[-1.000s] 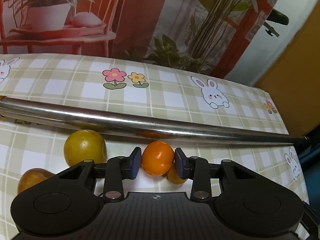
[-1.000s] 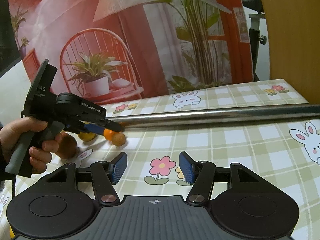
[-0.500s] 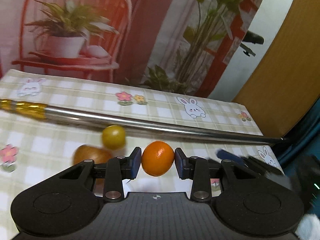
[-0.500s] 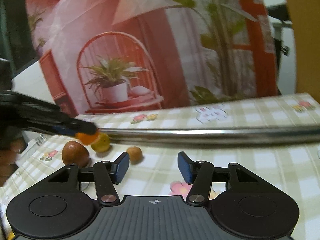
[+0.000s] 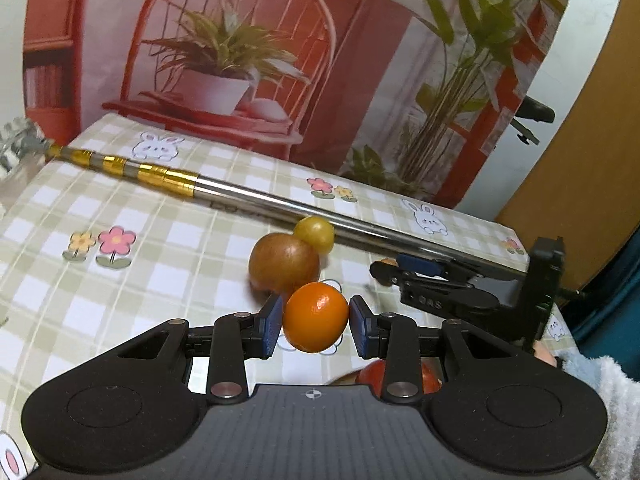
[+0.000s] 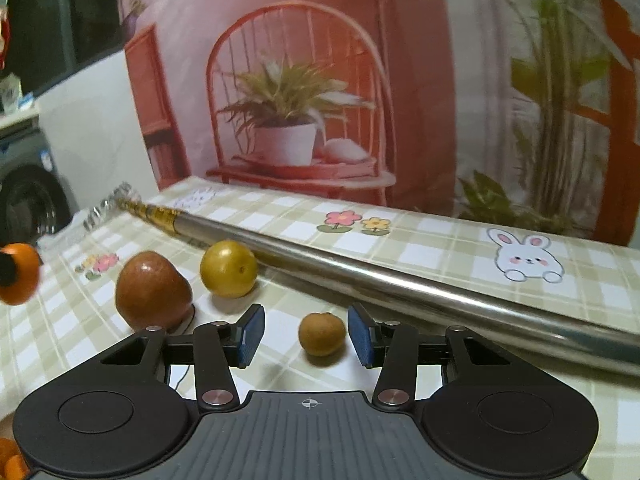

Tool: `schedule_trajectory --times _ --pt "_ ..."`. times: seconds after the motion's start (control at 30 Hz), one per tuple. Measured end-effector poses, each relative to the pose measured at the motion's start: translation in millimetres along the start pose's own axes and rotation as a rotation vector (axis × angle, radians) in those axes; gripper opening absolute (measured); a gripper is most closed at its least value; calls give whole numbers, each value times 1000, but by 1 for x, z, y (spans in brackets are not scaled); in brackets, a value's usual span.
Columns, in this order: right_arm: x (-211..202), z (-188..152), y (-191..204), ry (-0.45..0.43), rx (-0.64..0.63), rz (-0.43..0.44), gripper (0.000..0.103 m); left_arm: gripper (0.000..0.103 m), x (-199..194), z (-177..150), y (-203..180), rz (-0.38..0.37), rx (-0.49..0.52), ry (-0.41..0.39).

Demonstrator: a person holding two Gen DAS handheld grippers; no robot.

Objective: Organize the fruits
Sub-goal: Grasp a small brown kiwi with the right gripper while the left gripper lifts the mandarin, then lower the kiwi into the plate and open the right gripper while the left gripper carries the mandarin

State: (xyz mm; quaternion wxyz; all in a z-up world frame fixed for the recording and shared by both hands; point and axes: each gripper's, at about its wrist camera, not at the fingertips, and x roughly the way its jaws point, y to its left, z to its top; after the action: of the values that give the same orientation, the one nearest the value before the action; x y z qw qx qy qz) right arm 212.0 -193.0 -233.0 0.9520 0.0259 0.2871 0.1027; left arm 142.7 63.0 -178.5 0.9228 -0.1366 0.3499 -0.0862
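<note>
My left gripper (image 5: 316,326) is shut on an orange mandarin (image 5: 316,317) and holds it above the table. Beyond it lie a brown round fruit (image 5: 284,263) and a yellow-green plum (image 5: 315,233). My right gripper (image 6: 306,336) is open, its blue pads either side of a small brown fruit (image 6: 321,334) on the cloth, not touching it. In the right wrist view the brown fruit (image 6: 153,290) and plum (image 6: 228,268) lie to the left, and the held mandarin (image 6: 18,279) shows at the far left edge. The right gripper's body (image 5: 448,292) shows in the left wrist view.
A long metal pole (image 6: 400,284) with a gold end (image 5: 132,168) lies across the checked tablecloth (image 5: 140,248) behind the fruit. A red fruit (image 5: 400,372) is partly hidden under the left gripper. A printed backdrop stands behind the table.
My left gripper has lifted the mandarin and drawn back from the pole. My right gripper has moved left and forward until the small brown fruit sits between its open fingers.
</note>
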Motion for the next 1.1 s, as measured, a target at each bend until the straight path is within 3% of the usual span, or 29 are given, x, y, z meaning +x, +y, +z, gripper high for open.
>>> schedule_trajectory --times 0.17,0.37,0.57,1.1 --pt "18 1 3 55 -15 -56 38 38 0 -3 0 -2 1 2" --pt "20 -2 2 76 -12 -66 27 38 -1 -11 -4 -5 26 9" --pt "12 -3 1 65 9 -61 27 38 -5 -16 -4 -28 41 26" --pt "-112 -16 41 -75 67 4 27 38 -25 -49 -14 -74 74 75"
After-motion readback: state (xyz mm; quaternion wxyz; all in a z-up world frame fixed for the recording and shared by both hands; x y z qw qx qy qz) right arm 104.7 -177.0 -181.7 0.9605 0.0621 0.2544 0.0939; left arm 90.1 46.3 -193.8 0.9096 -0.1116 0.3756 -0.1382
